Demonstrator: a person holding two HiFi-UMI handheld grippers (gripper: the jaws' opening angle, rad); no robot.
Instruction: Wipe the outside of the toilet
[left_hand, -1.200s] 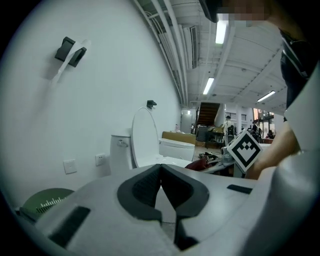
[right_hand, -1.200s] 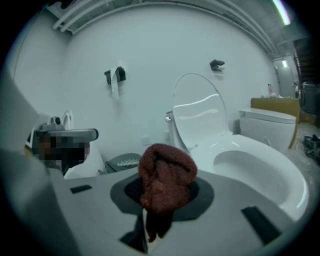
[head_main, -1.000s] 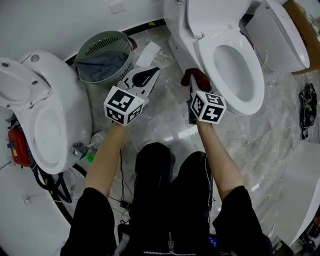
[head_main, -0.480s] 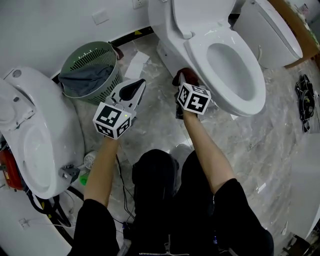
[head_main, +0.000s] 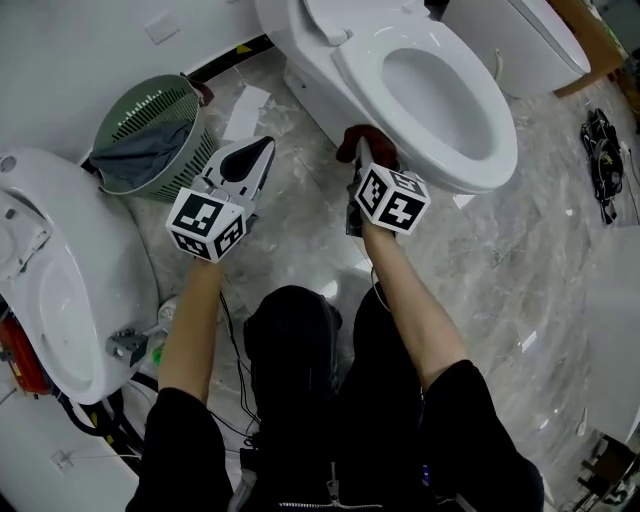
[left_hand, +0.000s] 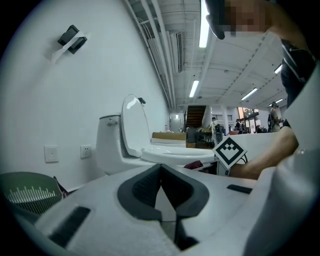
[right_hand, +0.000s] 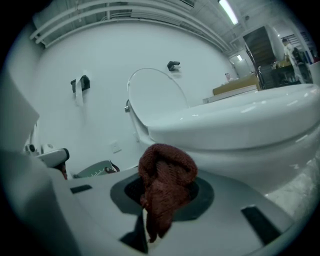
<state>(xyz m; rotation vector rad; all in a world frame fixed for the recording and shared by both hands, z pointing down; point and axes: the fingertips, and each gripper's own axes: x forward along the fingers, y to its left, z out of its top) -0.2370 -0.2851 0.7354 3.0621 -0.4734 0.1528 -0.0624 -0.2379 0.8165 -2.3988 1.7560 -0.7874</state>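
A white toilet (head_main: 470, 175) with its lid up stands at the top of the head view; its bowl (right_hand: 250, 135) fills the right of the right gripper view. My right gripper (head_main: 362, 158) is shut on a dark red cloth (head_main: 358, 140), which sits close against the bowl's outer left side just under the rim. The bunched cloth (right_hand: 165, 182) hangs between the pads. My left gripper (head_main: 250, 160) hovers over the marble floor to the left of the toilet, shut with nothing in it (left_hand: 161, 187).
A green basket (head_main: 140, 135) holding grey fabric stands at the upper left by the wall. A second toilet (head_main: 60, 290) lies at the far left, with a red object and cables beside it. Another white fixture (head_main: 530, 40) is at the top right. The person's dark-clothed knees (head_main: 330, 340) are below.
The head view has shifted, so the toilet now sits higher and more to the left. The right gripper with the cloth stays against the bowl's side; the left gripper has drifted left.
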